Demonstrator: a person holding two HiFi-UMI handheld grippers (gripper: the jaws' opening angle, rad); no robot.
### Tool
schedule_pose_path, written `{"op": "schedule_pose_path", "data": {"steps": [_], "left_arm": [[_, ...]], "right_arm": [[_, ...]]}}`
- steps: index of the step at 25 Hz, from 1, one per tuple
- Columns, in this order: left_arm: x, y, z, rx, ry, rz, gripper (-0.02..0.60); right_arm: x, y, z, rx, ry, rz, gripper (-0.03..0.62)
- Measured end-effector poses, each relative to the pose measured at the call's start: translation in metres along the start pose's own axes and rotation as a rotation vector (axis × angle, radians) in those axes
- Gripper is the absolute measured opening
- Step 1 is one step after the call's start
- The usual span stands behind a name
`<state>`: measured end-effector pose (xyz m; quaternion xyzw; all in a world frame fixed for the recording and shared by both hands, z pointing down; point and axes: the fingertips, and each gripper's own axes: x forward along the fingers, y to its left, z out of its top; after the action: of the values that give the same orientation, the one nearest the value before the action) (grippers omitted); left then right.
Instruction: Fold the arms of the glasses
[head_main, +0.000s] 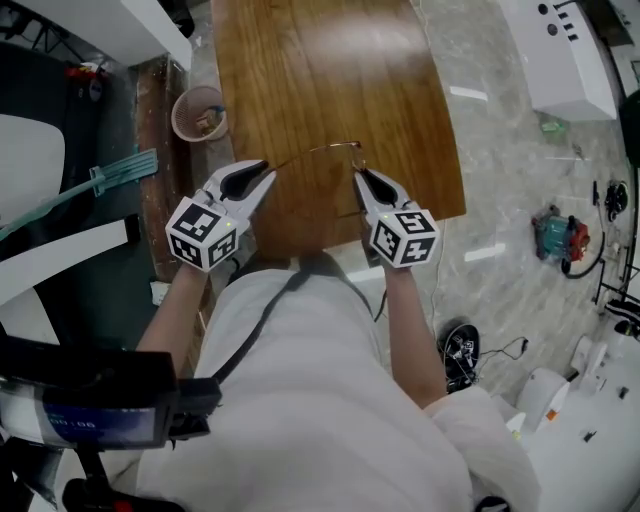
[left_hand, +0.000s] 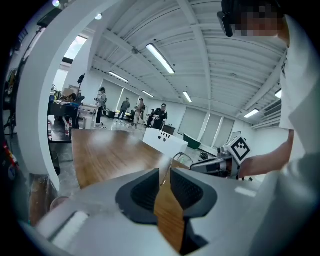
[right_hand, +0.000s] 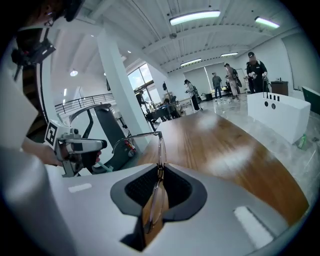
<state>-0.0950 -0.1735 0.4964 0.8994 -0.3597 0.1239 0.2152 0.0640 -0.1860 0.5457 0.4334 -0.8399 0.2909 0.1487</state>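
Note:
The thin wire-framed glasses (head_main: 330, 149) hang in the air above the near end of the wooden table (head_main: 330, 70), between my two grippers. My right gripper (head_main: 358, 172) is shut on the front of the glasses (right_hand: 159, 142); a lens runs down between its pads. One arm arcs left to my left gripper (head_main: 268, 168). In the left gripper view the jaws (left_hand: 165, 172) stand apart with wood showing through the gap, and the tip of the arm (left_hand: 162, 178) lies loose between them. My right gripper (left_hand: 220, 162) shows across from it, and the left gripper (right_hand: 75, 146) shows in the right gripper view.
A pink bin (head_main: 199, 112) holding scraps stands on the floor left of the table. A white cabinet (head_main: 560, 50) is at the far right, with tools and cables (head_main: 560, 238) on the floor. Several people stand far back in the room. The person's body is right below both grippers.

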Motion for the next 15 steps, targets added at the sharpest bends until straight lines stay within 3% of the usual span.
{"op": "schedule_pose_path", "data": {"steps": [4,8,15], "left_arm": [[0.004,-0.015,0.011,0.041,0.004,-0.034,0.083],[0.006,-0.030,0.014,0.109,0.038,-0.076,0.140],[0.004,-0.056,0.026,0.255,0.069,-0.089,0.128]], "right_arm": [[-0.019,0.005,0.013,-0.001,-0.050,0.023,0.043],[-0.032,0.005,0.019,0.008,-0.086,0.037,0.043],[-0.055,0.012,0.028,0.011,-0.130,0.071,0.043]]}}
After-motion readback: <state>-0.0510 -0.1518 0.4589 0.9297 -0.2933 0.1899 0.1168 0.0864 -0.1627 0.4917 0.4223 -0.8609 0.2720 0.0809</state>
